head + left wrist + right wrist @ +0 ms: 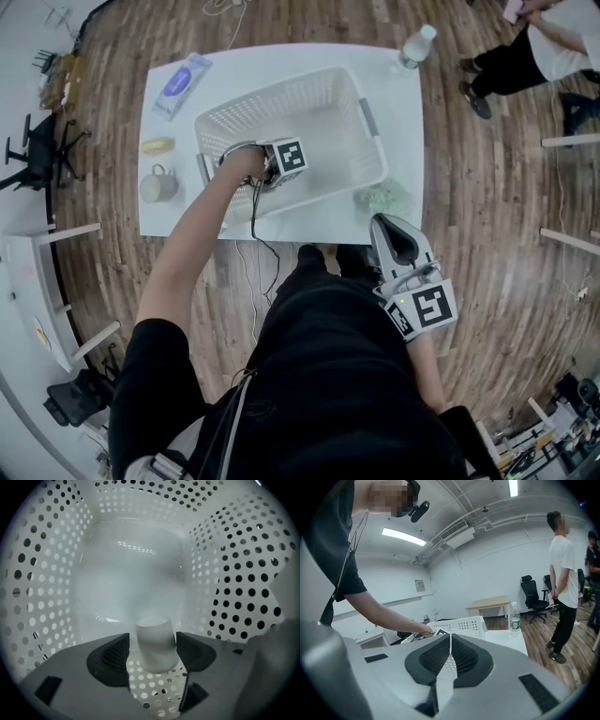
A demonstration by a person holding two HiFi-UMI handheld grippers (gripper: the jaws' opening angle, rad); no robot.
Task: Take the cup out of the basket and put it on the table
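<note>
L gripper (153,651) is down inside the white basket (361,117), held by the person's left hand (246,165) and aimed steeply at the basket floor. Its jaws are spread, not clamped. The cup (155,637), plain white, stands btwn the pads on the smooth basket floor, close to one holed side wall. A thin gap shows at the left pad. The right pad sits right up against the cup's side, and I can't tell if it touches. In the head view the cup itself is hidden under the gripper, in the near-left part of the basket. A dark cable (255,225) runs from the gripper over the table's near edge.

R gripper (450,644) hangs back by the person's body, off the near edge of the table (309,223) on the right side, roughly level. Its jaws are clenched together w/ only a hairline slit and nothing in them.

Other stuff on the table:
- a mug (157,185) w/ handle, left of the basket
- a yellow item (157,145) just past the mug
- a blue-white packet (182,84) toward the far-left corner
- a water bottle (417,45) at the far-right corner
- a green crumpled thing (384,199) just beside the basket's near-right corner

Floor is wood. A 2nd person (562,573) stands well apart from the table, near an office chair (533,595) and a wooden desk (490,604).
</note>
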